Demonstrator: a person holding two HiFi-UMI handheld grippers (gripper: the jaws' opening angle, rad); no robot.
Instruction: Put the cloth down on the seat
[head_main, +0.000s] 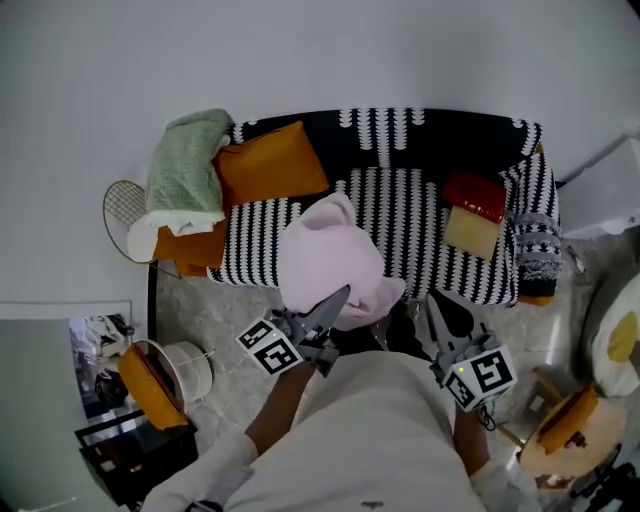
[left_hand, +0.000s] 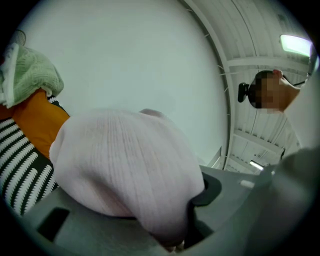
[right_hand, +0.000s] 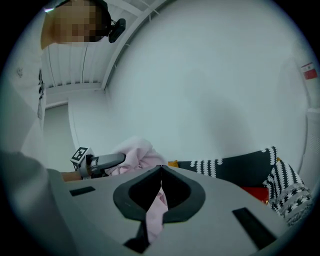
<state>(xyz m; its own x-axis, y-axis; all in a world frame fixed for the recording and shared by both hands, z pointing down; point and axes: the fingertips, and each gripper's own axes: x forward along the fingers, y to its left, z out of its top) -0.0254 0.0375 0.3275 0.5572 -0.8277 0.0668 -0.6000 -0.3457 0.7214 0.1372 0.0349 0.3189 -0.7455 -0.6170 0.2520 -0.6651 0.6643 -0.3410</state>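
A bunched pink cloth (head_main: 325, 260) hangs over the front edge of the black-and-white striped sofa seat (head_main: 405, 215). My left gripper (head_main: 335, 300) is shut on the cloth from below. In the left gripper view the cloth (left_hand: 125, 165) bulges over the jaws and hides their tips. My right gripper (head_main: 435, 302) stands just right of the cloth. In the right gripper view its jaws (right_hand: 160, 172) meet at the tips with a strip of the pink cloth (right_hand: 156, 210) pinched between them. The main bundle (right_hand: 135, 152) and the left gripper (right_hand: 97, 162) show to its left.
On the sofa lie an orange cushion (head_main: 270, 160), a green blanket (head_main: 190, 165) over the left arm, and a red cushion (head_main: 475, 195) above a yellow one (head_main: 470, 232) at the right. A wire basket (head_main: 122, 210) and a white bin (head_main: 185, 370) stand at the left.
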